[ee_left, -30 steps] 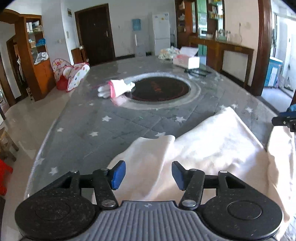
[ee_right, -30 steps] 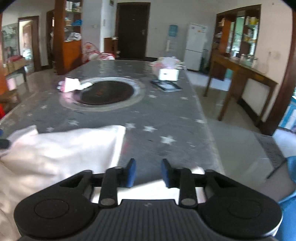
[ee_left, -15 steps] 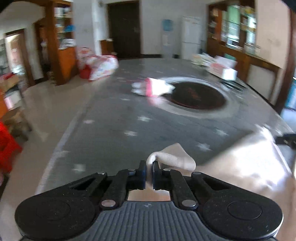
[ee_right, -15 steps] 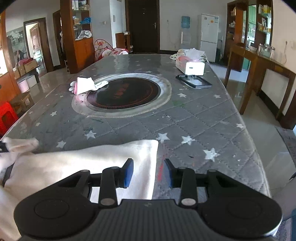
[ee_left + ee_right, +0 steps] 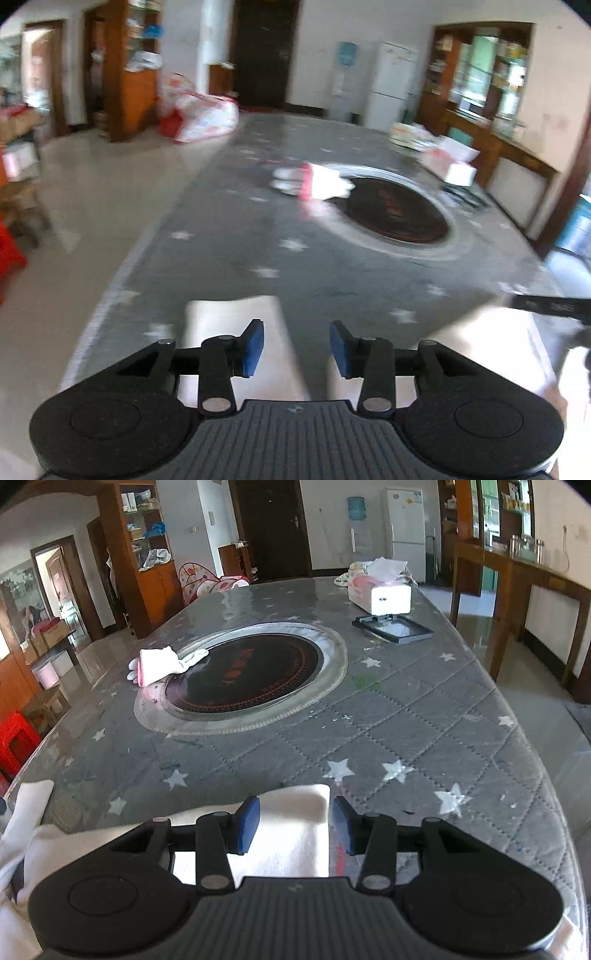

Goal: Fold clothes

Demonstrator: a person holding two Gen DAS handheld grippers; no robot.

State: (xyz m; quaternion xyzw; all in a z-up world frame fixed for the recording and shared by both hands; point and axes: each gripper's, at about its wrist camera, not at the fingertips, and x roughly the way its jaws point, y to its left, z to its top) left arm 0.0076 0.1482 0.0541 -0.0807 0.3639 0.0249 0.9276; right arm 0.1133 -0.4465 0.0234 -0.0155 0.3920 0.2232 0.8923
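Left tool (image 5: 296,347): held low over the near edge of the worktop (image 5: 332,266), aimed along its length; the jaws are spread wide and nothing is gripped between the blue pads (image 5: 253,345).
Right tool (image 5: 295,823): held low and level at the near edge, pointed toward the round inset cooktop (image 5: 243,675); the jaws are parted wide, empty, with the garment's corner seen between the pads (image 5: 247,823).
Cream garment (image 5: 291,830): spread flat at the near end of the grey star-patterned worktop cover; in the left view, which is blurred, a strip of it (image 5: 236,317) is seen beneath the left finger and a larger part off to the right.
White-and-pink glove (image 5: 162,662): laid at the left rim of the cooktop, well apart from the garment.
Tissue box (image 5: 380,592): set at the far right, just behind a black tray (image 5: 393,627).
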